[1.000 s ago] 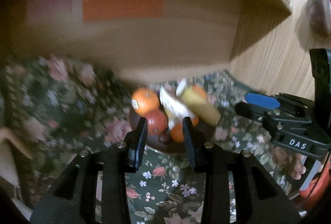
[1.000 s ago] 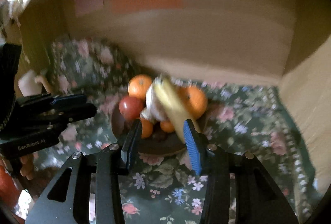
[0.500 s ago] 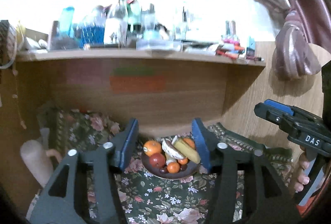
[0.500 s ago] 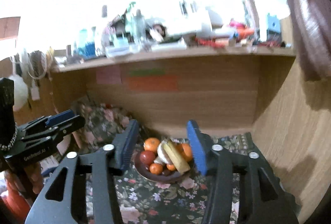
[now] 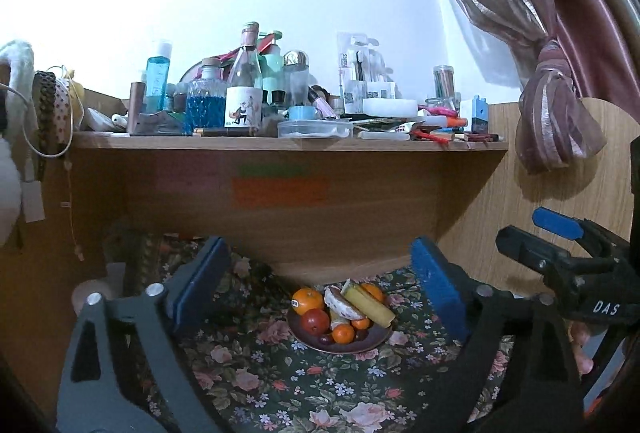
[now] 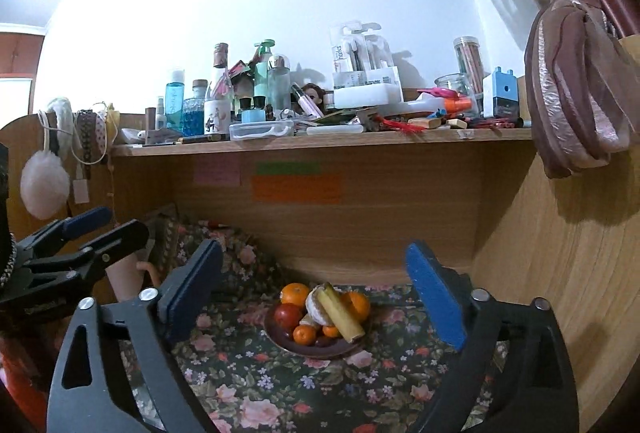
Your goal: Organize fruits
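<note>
A brown plate (image 5: 378,340) (image 6: 276,339) sits on the floral cloth under a shelf. It holds an orange (image 5: 308,300) (image 6: 295,293), a red apple (image 5: 315,321) (image 6: 288,315), a banana (image 5: 368,305) (image 6: 340,311) and small tangerines (image 5: 343,333) (image 6: 305,335). My left gripper (image 5: 319,253) hangs well back from the plate, its jaws opening wide with nothing between them. My right gripper (image 6: 314,253) is equally far back, also opening and empty. Each gripper also shows at the edge of the other's view, the right gripper (image 5: 560,253) and the left gripper (image 6: 88,233).
A wooden shelf (image 5: 288,145) (image 6: 320,141) above the nook is crowded with bottles, boxes and pens. Coloured sticky notes (image 6: 298,189) are on the back panel. A wooden side wall (image 6: 560,253) stands at the right, with a tied curtain (image 6: 576,105) above it.
Both grippers have drawn back and upward from the plate, and their jaws have gone from nearly shut to wide. The shelf top has come into view.
</note>
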A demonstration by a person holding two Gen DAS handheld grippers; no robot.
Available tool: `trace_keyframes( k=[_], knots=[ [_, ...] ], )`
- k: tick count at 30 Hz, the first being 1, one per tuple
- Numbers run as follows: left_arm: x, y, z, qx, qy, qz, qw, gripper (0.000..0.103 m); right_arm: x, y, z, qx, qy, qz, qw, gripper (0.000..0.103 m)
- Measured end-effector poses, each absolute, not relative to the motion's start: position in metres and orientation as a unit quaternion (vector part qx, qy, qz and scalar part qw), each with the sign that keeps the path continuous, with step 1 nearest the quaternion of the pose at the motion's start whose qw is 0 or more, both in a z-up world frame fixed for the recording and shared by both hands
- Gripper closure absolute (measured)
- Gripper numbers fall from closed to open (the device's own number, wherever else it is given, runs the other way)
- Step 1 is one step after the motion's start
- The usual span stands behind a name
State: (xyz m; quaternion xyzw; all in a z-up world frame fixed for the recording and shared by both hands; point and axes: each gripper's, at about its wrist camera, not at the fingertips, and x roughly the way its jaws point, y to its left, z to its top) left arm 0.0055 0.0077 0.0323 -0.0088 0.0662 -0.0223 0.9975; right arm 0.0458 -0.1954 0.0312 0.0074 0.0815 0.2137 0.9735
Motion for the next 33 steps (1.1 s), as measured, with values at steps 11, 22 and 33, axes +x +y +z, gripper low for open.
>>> trace_keyframes(
  k=[11,22,33],
  knots=[
    [0.0048,0.0040,0.0304,-0.005,0.065,-0.023,0.998,0.001,0.0390,-0.1968,0.0292,0.002,0.076,0.204,0.976,0.000],
    [0.0071,0.0053,0.0298,-0.008,0.067,-0.025,0.997,0.000,0.0396,-0.1965,0.0290,0.001,0.076,0.203,0.976,0.000],
    [0.0092,0.0049,0.0295,-0.012,0.066,-0.024,0.997,0.000,0.0423,-0.1966,0.0309,-0.001,0.074,0.199,0.977,0.000]
  ],
)
